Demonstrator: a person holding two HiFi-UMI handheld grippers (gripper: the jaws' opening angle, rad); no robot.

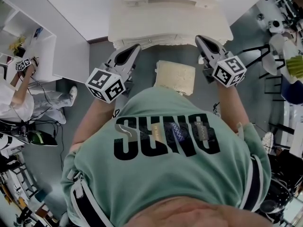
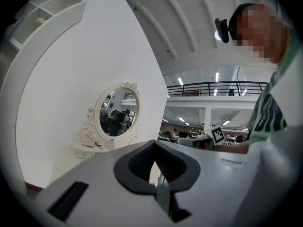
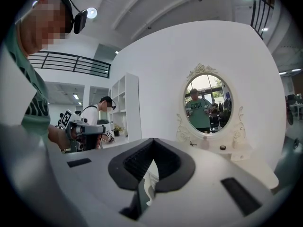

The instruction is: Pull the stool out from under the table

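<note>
Left gripper view shows the left gripper [image 2: 155, 154] closed. Its dark pads meet at the tip, with only a pale sliver seen through the slot below them and nothing clamped. The right gripper view gives the same for the right gripper [image 3: 152, 151]: the jaws are together, and a scrap of white lacy trim shows through the gap beyond them, not gripped as far as can be told.

In the head view both grippers point toward 12 o'clock, their tips near the front edge of the white table [image 1: 142, 22]. The stool [image 1: 175, 77], topped with a cream cushion, stands on the grey floor [image 1: 147, 60] between them, at 6 o'clock from the table. A strip of floor shows between cushion and table edge. The stool's near side is hidden by the person's green shirt [image 1: 165, 164].

An oval mirror [image 3: 207, 100] stands on the table at 12 o'clock. At 9 o'clock a second person [image 1: 14, 98] stands by a white shelf unit [image 1: 28, 37].
</note>
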